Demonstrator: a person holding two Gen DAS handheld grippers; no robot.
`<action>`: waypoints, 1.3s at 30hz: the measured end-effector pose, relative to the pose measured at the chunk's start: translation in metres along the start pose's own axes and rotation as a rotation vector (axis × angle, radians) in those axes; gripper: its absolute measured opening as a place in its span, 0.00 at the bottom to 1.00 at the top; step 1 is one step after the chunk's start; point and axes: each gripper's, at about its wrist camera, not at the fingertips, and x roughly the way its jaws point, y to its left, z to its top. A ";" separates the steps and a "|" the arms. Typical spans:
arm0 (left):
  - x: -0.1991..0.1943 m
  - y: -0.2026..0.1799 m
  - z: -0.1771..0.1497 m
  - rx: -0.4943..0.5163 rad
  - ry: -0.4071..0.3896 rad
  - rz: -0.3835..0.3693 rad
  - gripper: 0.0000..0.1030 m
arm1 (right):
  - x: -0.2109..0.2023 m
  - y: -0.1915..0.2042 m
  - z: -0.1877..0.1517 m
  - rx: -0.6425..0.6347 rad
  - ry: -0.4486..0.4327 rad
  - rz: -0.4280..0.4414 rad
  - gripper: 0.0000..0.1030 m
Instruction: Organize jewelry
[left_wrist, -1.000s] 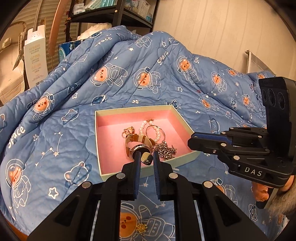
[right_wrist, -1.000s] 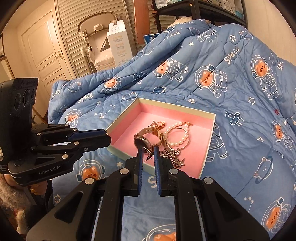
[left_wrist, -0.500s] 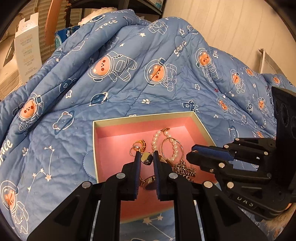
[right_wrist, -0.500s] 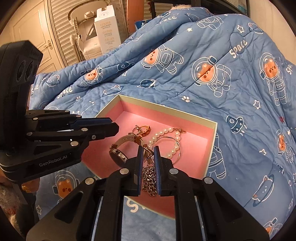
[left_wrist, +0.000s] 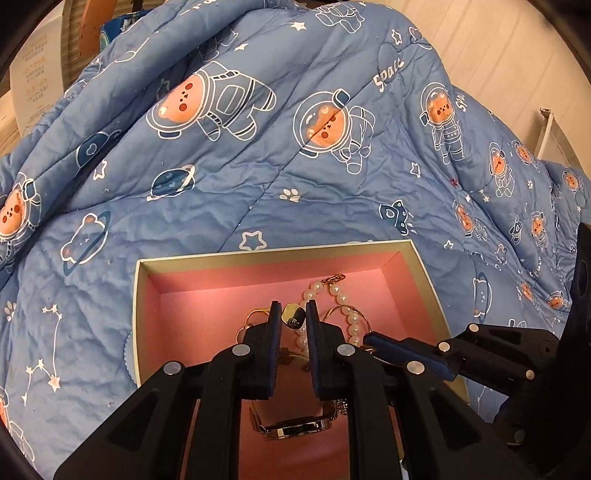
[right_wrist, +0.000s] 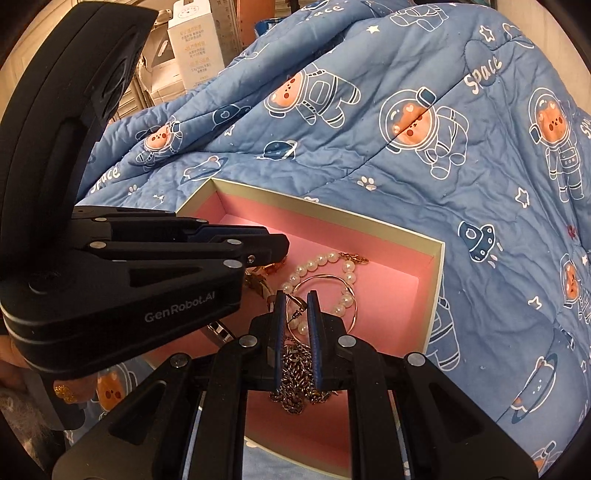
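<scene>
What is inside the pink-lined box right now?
Inside the pink-lined box: a pearl bracelet, a thin gold hoop, a silver chain and a watch. Both claws cover part of the pile.

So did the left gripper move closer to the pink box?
Yes. The left gripper, shut on a small gold piece, came forward from the near edge of the pink box to over the jewelry inside.
</scene>
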 end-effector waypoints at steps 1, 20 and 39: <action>0.003 0.000 0.000 0.001 0.007 0.001 0.12 | 0.001 -0.001 0.000 0.006 0.003 0.001 0.12; 0.021 0.000 0.000 -0.012 0.044 0.005 0.12 | 0.031 -0.014 -0.002 0.098 0.057 0.031 0.12; -0.011 0.006 0.001 -0.038 -0.045 -0.044 0.45 | 0.020 -0.010 0.001 0.094 0.026 0.049 0.40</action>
